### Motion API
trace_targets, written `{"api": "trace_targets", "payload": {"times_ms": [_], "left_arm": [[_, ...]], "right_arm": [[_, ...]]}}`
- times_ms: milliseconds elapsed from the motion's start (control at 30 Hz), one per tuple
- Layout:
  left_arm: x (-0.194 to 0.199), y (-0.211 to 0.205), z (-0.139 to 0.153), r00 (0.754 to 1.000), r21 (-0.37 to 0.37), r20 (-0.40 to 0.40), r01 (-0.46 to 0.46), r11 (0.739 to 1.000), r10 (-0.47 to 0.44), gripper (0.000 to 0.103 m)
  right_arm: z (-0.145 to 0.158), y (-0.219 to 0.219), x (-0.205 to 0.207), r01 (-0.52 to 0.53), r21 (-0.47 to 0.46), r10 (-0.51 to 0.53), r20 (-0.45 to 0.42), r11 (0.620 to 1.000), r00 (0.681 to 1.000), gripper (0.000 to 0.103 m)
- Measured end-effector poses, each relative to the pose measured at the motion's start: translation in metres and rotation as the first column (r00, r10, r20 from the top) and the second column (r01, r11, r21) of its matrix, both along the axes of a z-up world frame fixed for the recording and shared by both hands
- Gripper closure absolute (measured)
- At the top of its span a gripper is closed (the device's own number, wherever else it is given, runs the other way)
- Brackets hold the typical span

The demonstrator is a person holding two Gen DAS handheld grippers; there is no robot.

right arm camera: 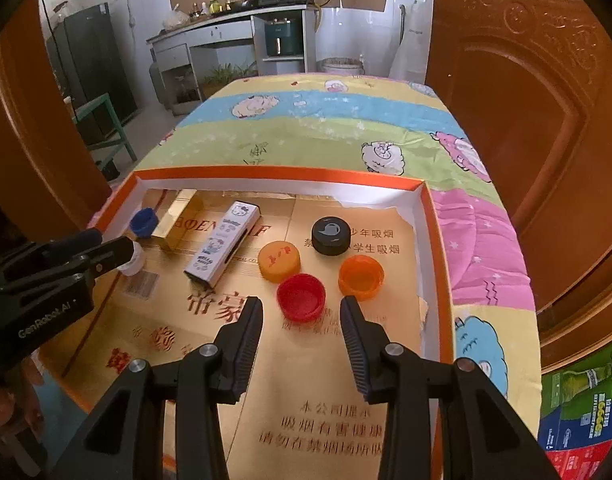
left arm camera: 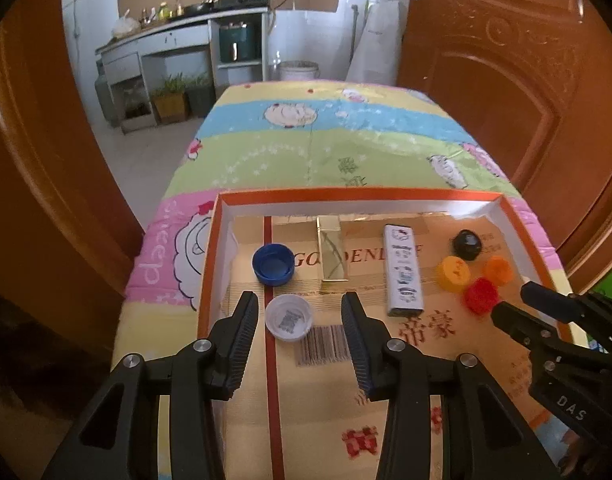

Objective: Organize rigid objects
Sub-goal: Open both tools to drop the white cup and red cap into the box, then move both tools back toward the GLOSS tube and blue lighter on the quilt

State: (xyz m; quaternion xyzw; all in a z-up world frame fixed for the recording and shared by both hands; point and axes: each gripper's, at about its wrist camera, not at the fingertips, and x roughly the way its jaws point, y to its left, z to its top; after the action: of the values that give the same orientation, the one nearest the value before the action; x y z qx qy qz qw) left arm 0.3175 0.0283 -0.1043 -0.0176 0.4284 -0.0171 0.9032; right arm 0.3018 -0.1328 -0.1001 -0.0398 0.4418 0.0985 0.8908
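Observation:
An orange-rimmed cardboard tray [left arm camera: 346,193] [right arm camera: 265,172] holds several bottle caps and two small boxes. My left gripper [left arm camera: 299,304] is open, with an upturned white cap [left arm camera: 288,317] lying loose between its fingertips. Beyond it sit a blue cap [left arm camera: 273,264], a gold box [left arm camera: 332,254] and a white cartoon box [left arm camera: 402,270]. My right gripper [right arm camera: 301,305] is open just behind an upturned red cap [right arm camera: 301,297], its pads clear of the cap. Close by are an orange cap [right arm camera: 360,277], a yellow cap [right arm camera: 279,261] and a black cap [right arm camera: 331,235].
The tray rests on a table under a cartoon sheep quilt [left arm camera: 326,140]. A brown carved door [right arm camera: 526,120] stands to the right, with colourful cartons [right arm camera: 578,408] on the floor below it. A kitchen counter [left arm camera: 177,36] lies beyond the table.

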Motion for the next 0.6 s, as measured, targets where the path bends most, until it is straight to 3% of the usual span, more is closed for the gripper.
{"api": "trace_targets", "payload": {"times_ms": [600], "left_arm": [[-0.086,-0.001,0.043,0.996,-0.041,0.083,0.032,0.999,-0.028,0.058]], "right_arm": [[0.029,0.003,-0.074,0.006,0.02,-0.007,0.043,1.0,0.999,0.063]]}}
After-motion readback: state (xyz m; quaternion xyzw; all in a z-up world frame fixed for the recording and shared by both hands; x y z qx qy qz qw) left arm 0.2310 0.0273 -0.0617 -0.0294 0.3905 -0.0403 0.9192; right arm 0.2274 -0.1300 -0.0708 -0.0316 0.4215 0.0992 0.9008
